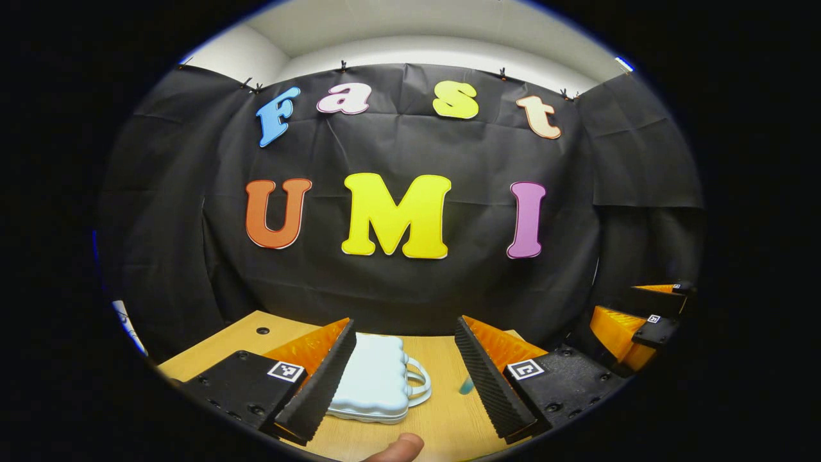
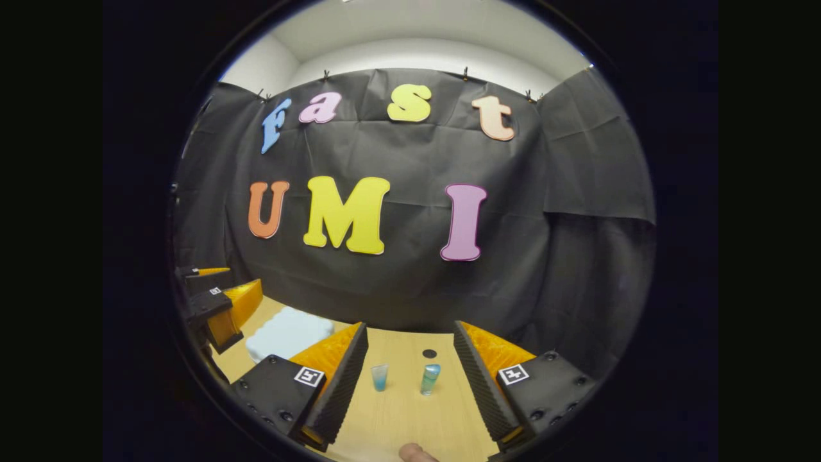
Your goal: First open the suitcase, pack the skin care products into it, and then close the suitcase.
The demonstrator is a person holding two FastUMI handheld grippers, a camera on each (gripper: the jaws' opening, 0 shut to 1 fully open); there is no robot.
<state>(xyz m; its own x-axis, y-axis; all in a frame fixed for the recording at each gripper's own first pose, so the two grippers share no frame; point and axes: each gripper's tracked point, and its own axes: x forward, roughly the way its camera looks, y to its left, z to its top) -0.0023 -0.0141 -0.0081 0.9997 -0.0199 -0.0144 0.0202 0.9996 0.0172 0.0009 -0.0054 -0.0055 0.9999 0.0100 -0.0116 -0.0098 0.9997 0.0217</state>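
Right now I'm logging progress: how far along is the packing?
Nothing done yet. The suitcase lies closed on the table; two skin care bottles stand outside it. Left gripper and right gripper are open, holding nothing. Opening, packing, closing remain.

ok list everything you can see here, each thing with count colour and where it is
suitcase: one, pale blue-white, closed, lying flat on the table, between the left claw's fingers in the left gripper view
skin care bottles: two, clear with blue-teal contents, standing upright and apart on the table ahead of the right claw, one shorter, one taller
table: one, light wood, with a small dark hole behind the bottles
booth wall: black cloth, behind the table
left claw: one, open, held over the suitcase end of the table
right claw: one, open, bottles ahead of its gap
fingertip: one at the bottom edge of each view
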